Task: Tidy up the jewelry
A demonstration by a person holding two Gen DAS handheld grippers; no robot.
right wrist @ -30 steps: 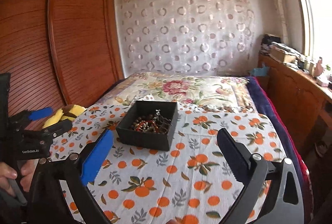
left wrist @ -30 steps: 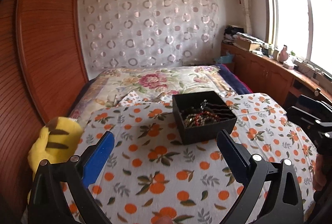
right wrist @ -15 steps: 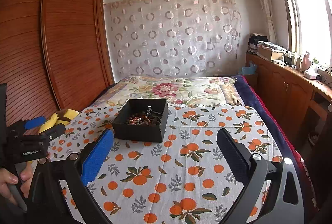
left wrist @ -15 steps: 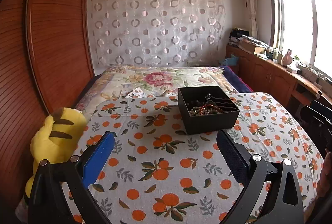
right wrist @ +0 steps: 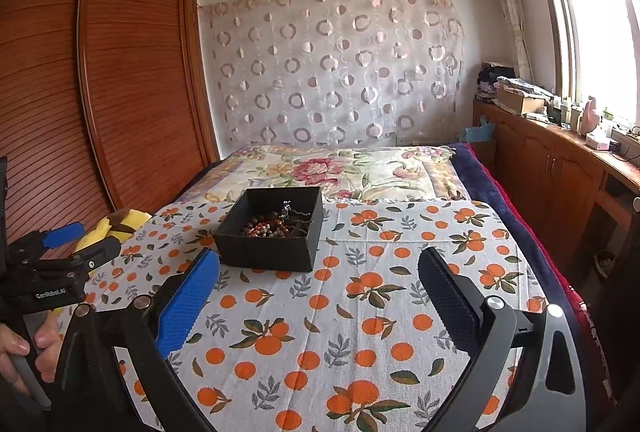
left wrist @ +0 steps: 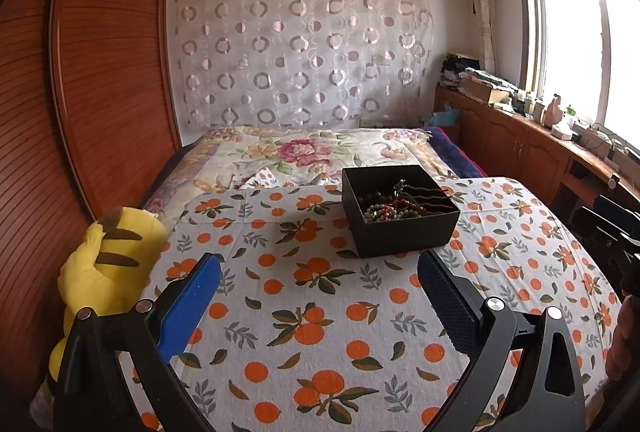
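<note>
A white cloth printed with oranges and green leaves (left wrist: 320,312) covers the flat top where the work happens, and a bed with a flowery quilt (left wrist: 304,152) lies behind it. A square black cardboard box (left wrist: 404,236) sits on the cloth, toward the back edge near the quilt. Inside the box is a tangled pile of beaded jewelry, red and grey beads with dark wavy pins (left wrist: 396,206). A soft yellow toy with brown stripes (left wrist: 104,264) leans at the cloth's left side, well apart from the box. A tall reddish wooden wardrobe (right wrist: 132,72) stands on the left of the box, a sheer curtain with ring shapes (right wrist: 332,72) hangs on the far wall, and a bright window (left wrist: 580,44) with a wooden counter under it is off to the right. The left gripper (left wrist: 318,274) has its blue-padded fingers (left wrist: 192,296) spread wide, holding nothing, in front of the box. The right gripper (right wrist: 318,270) is spread wide too and touches nothing, with the box just past its left finger. A hand (right wrist: 24,348) grips the left tool's handle at the right wrist view's lower left.
</note>
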